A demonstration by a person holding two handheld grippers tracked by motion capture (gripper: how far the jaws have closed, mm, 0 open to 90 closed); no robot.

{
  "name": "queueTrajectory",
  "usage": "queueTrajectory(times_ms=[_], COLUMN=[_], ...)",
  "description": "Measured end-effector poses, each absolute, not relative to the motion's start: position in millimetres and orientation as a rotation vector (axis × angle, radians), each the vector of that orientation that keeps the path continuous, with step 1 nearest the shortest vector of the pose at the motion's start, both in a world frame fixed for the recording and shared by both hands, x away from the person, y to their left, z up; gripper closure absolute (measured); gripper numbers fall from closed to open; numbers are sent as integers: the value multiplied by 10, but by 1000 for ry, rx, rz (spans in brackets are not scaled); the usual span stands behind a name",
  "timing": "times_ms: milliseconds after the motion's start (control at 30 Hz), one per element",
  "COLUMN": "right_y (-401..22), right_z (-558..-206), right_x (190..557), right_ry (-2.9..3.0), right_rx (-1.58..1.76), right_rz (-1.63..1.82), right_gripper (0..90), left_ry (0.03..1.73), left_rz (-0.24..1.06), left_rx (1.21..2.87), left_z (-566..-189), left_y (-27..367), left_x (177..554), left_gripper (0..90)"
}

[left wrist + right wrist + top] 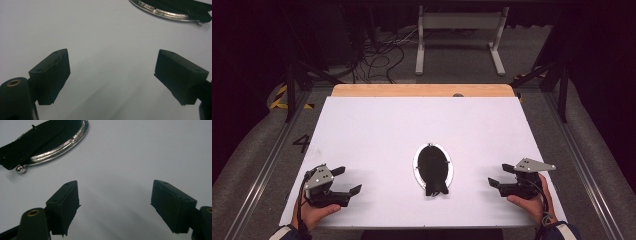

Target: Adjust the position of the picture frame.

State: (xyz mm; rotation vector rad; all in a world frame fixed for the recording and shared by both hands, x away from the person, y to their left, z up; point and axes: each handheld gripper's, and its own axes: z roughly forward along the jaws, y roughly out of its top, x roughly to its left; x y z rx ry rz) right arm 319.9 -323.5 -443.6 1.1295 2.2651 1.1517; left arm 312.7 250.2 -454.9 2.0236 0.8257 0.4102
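The left gripper [347,181] rests low at the white table's [377,125] near left, hand beneath, jaws spread wide and empty, pointing right. An oval silver-rimmed frame [433,167] with a black backing lies flat at the centre front. The right gripper [501,176] mirrors it, jaws apart, empty, pointing left. A "4" [302,143] marks the floor on the left.
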Motion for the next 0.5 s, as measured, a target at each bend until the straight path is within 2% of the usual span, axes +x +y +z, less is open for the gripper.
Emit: queueTrajectory(times_ms=[67,200,500], right_y=[-3223,-3182,-3032], right_z=[-4434,-4412,-4385], right_x=[3192,3168,3133], right_ry=[2284,2312,2372], right_rx=[1121,1089,1030], right_rz=[1155,1152,1150], right_gripper=[294,340,354], left_ry=[821,805,804], left_rz=[408,411,413], left_rx=[2038,2075,2095], left_z=[-4562,-4585,-4593], left_y=[2459,2397,2362], left_x=[3126,3115,3103], left_gripper=[152,170,224])
